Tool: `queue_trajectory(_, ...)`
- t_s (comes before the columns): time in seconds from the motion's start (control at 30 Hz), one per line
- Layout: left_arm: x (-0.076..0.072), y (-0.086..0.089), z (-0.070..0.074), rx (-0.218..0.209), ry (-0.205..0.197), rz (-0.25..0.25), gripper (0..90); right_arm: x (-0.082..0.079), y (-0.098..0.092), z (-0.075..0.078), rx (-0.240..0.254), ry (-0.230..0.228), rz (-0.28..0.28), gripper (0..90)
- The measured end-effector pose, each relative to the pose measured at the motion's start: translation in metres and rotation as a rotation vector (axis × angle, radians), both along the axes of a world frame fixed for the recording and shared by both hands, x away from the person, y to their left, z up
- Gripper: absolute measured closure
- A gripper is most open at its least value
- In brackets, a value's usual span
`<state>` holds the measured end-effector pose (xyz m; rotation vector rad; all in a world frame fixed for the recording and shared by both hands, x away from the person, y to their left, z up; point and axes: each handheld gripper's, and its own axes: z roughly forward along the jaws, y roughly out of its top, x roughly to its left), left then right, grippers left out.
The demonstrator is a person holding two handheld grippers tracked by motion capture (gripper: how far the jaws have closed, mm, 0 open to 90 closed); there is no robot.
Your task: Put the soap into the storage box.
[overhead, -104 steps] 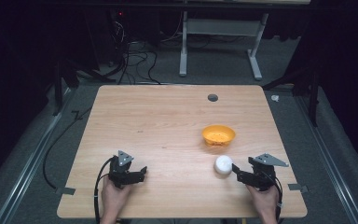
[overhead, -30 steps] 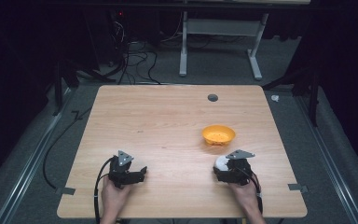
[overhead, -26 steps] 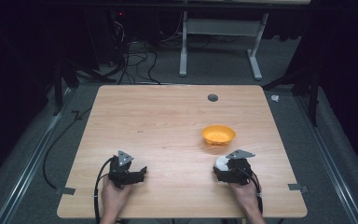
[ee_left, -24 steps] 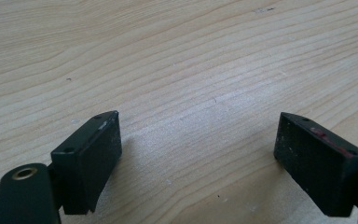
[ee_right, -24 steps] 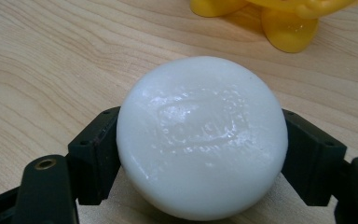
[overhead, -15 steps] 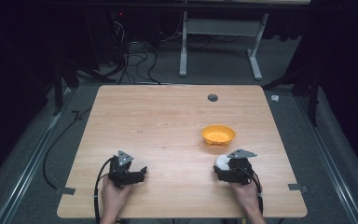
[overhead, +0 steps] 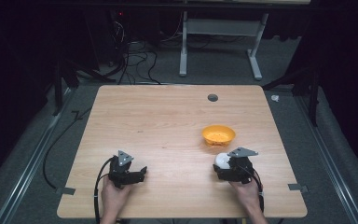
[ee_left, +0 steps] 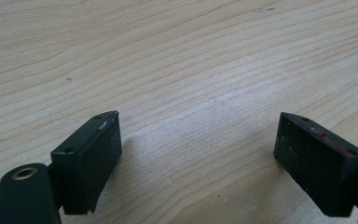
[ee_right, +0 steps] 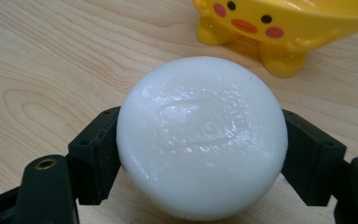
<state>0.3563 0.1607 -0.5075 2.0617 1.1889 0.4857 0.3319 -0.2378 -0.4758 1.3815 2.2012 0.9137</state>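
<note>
The right gripper [overhead: 223,167] sat near the table's [overhead: 168,121] near right edge, its fingers [ee_right: 95,154] clamped on a white ball [ee_right: 203,137], one on each side. In the right gripper view the ball [overhead: 222,160] looked smooth and glossy, slightly flattened, with a faint rectangular mark pressed into its upper face. It lay low over the wood; whether it touched the table could not be told.

Just beyond the ball stood a yellow bowl [overhead: 218,135], apart from it and a little farther from the person. In the right gripper view the bowl [ee_right: 289,23] showed a small face with black dots, pink cheeks and an orange beak, and stood on short feet.

The left gripper [overhead: 137,175] rested at the near left of the table, well apart from ball and bowl. Its fingers [ee_left: 86,158] were spread wide, with bare wood grain between them. The left gripper [ee_left: 212,163] held nothing.

A person's hand gripped each tool from the near edge, cables trailing back. A dark round hole [overhead: 212,97] marked the table's far side.
</note>
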Motion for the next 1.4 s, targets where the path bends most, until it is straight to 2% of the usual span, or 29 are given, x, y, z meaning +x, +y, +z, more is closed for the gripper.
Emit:
queue_trajectory(0.4,0.0,0.0,0.0,0.0,0.0,0.0,15.3,0.002,0.001,0.014,0.014,-0.014,0.017,23.7)
queue_trajectory(0.73,0.0,0.0,0.0,0.0,0.0,0.0,15.3,0.005,-0.003,0.025,0.051,-0.019,0.01,23.7)
queue_trajectory(1.4,0.0,0.0,0.0,-0.001,0.0,-0.001,15.4,0.02,-0.01,0.048,0.089,-0.032,0.003,23.7)
